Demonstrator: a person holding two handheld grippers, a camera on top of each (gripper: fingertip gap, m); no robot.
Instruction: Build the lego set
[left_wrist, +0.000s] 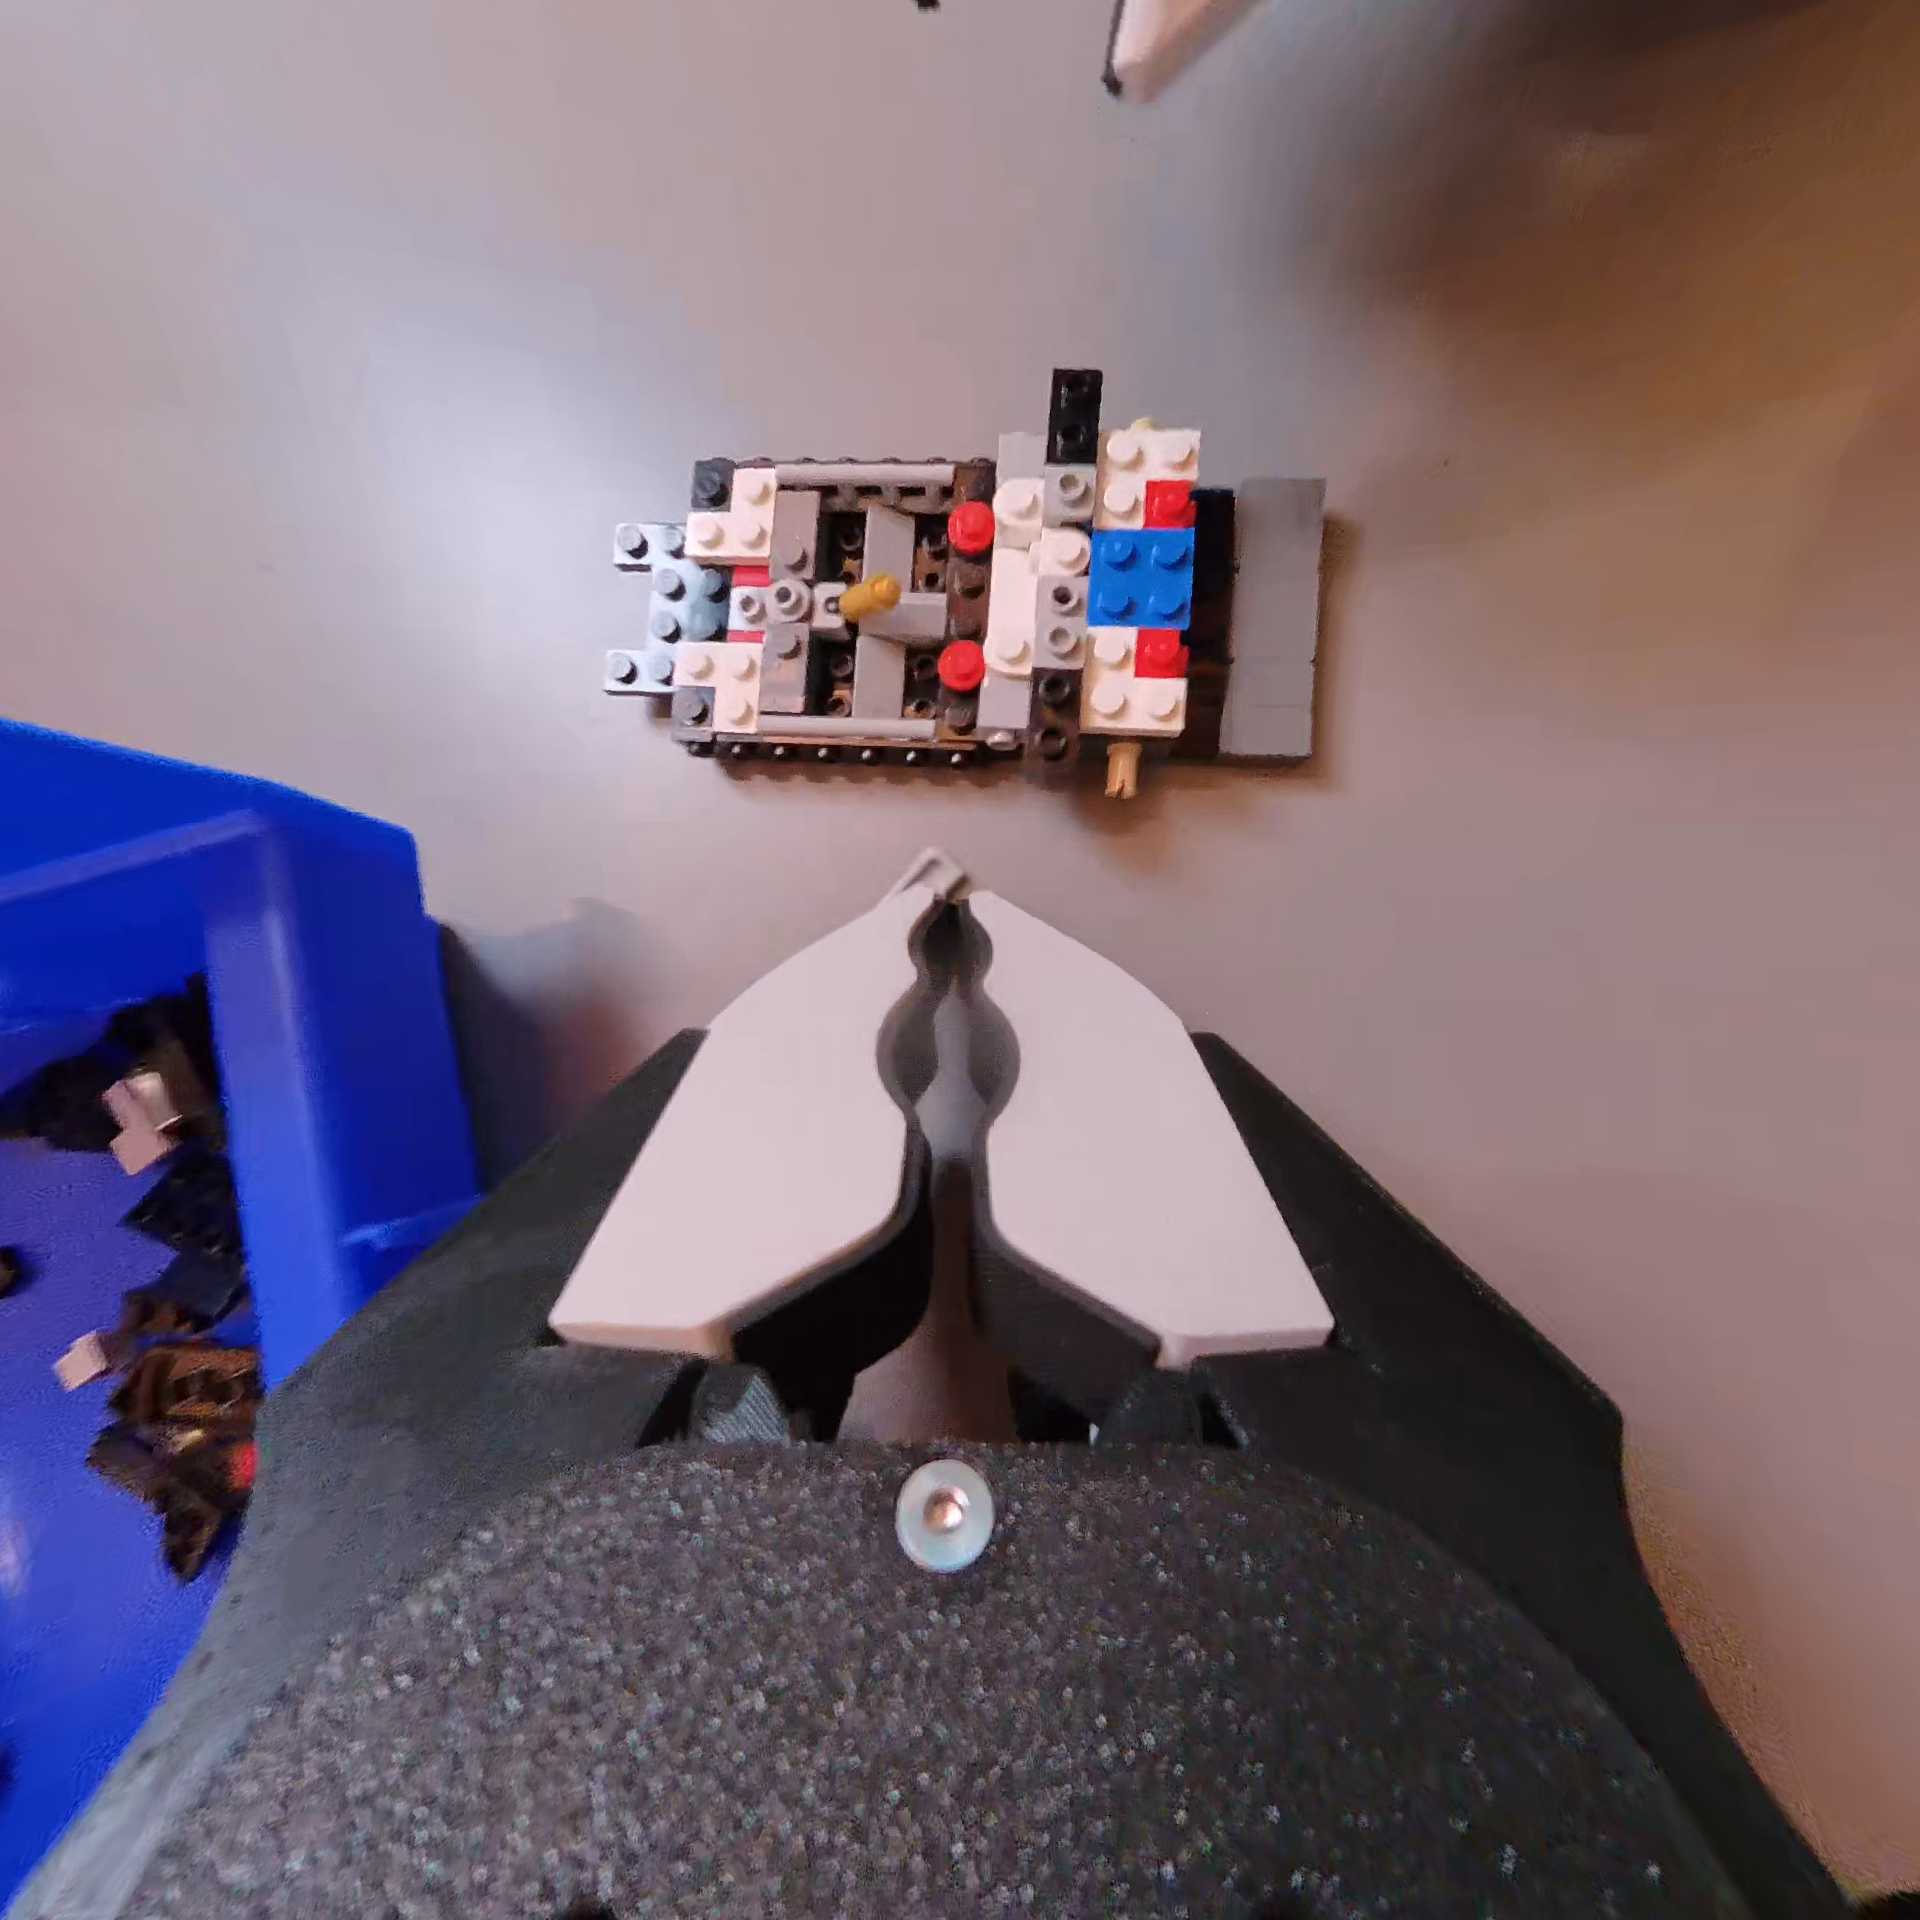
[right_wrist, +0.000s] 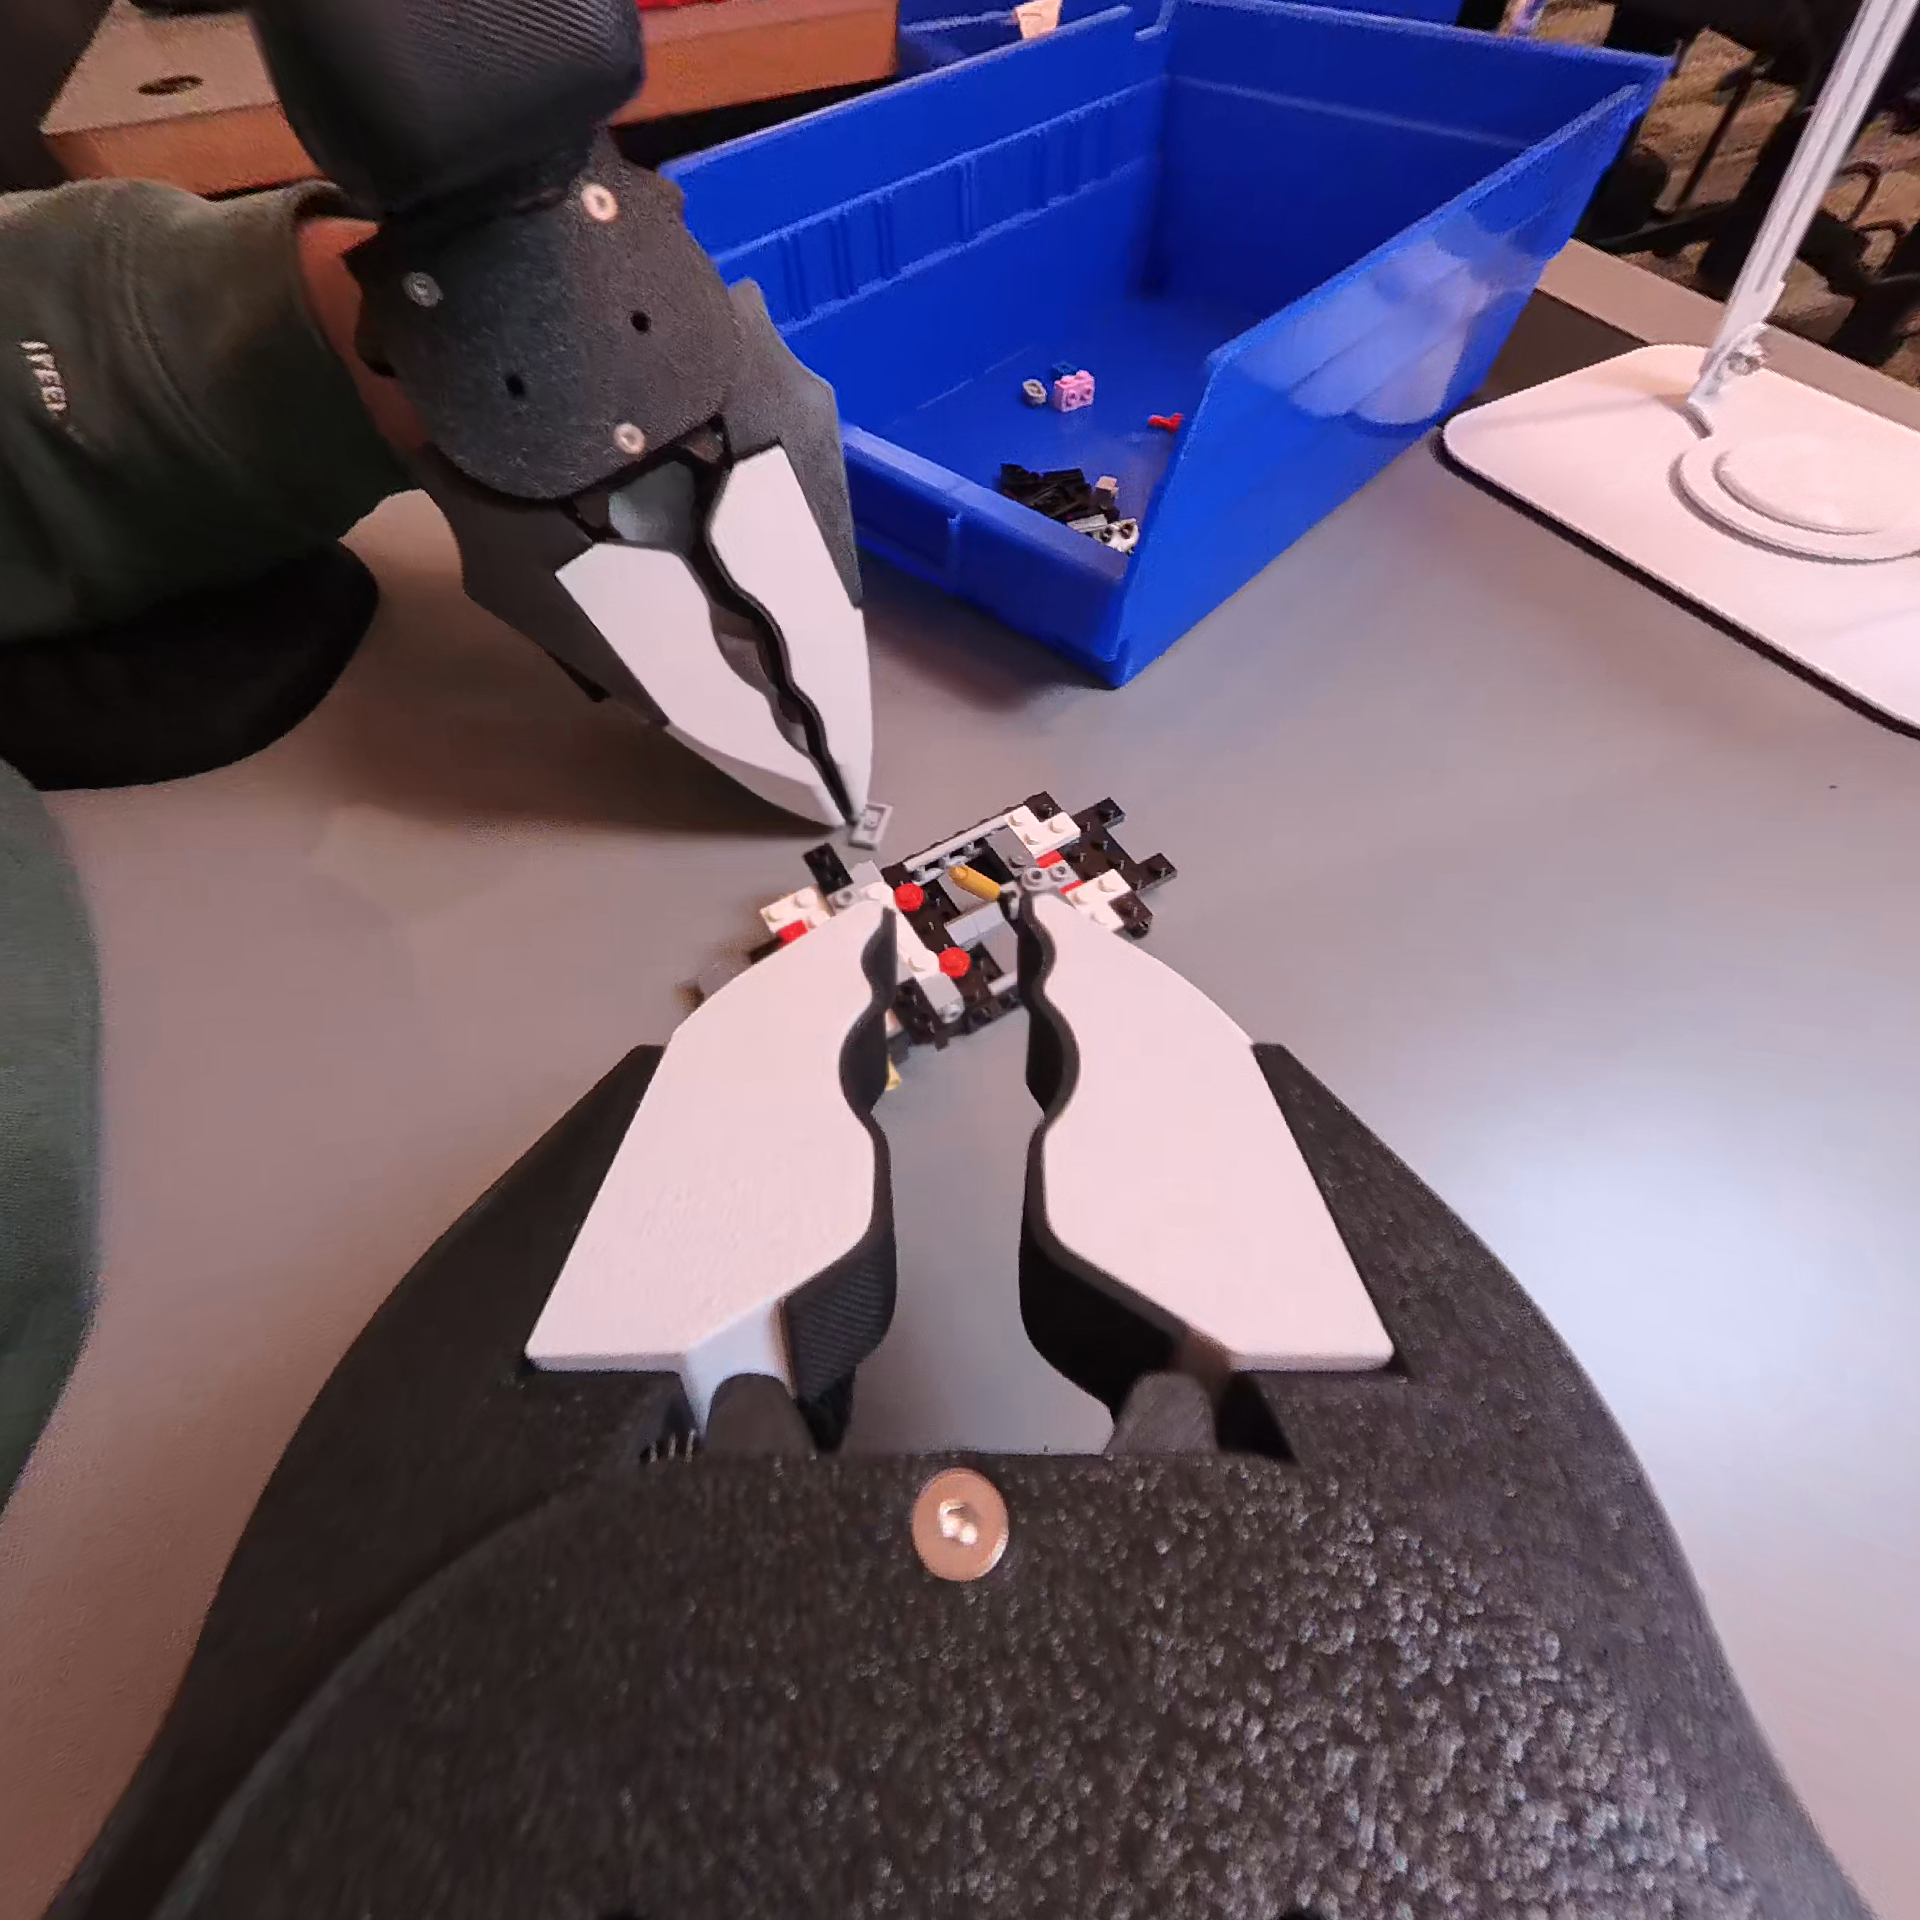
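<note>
A flat brick-built model of black, grey, white, red and blue pieces lies on the grey table. My left gripper is shut on a small grey plate at its fingertips, just short of the model's near edge. In the right wrist view the left gripper holds the small grey plate beside the model. My right gripper is open and empty. Its fingers frame the model's near end and hide part of it. I cannot tell whether they touch it.
A blue bin with several loose dark pieces stands left of the left gripper; it also shows beyond the model in the right wrist view. A white lamp base sits at far right. A person's dark green sleeve is at left. My hands' fingertips stand some 11 centimeters from each other.
</note>
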